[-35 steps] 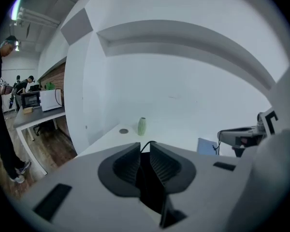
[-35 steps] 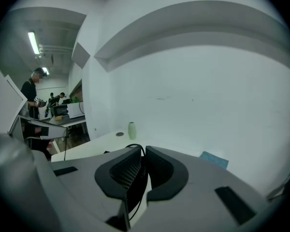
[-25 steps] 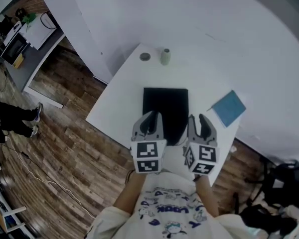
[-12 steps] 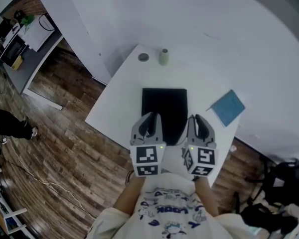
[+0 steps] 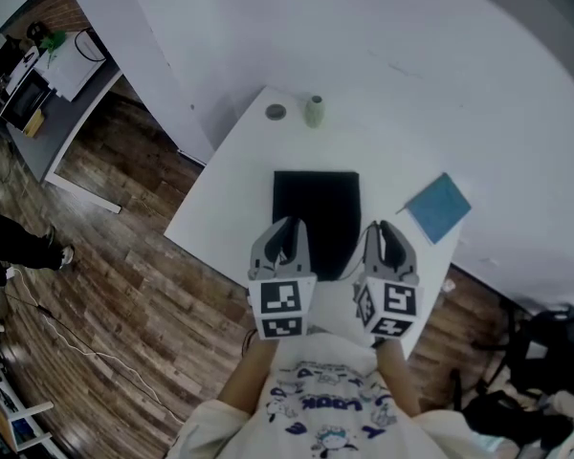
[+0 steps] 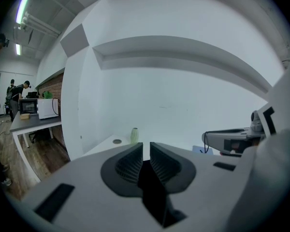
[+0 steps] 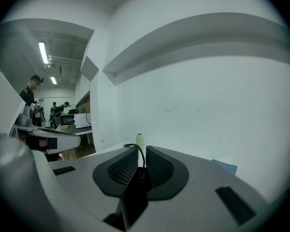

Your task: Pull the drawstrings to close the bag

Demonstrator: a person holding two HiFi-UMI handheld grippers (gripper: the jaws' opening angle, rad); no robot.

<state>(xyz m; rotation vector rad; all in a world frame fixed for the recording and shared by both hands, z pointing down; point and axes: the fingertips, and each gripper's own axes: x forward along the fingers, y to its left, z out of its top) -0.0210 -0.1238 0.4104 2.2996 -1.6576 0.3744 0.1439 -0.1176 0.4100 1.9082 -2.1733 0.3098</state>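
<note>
Flat black fabric bag [image 5: 316,208] at near edge of white tabletop [image 5: 239,189], fabric pinched in nearly closed left gripper [image 6: 146,148]; thin black drawstring [image 7: 133,145] clamped by right gripper [image 7: 141,154], jaws just closing.

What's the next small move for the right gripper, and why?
Probably ease the right gripper away from the black bag: its jaws have just closed on the drawstring, looped between them, and the bag lies flat, not visibly cinched.
</note>
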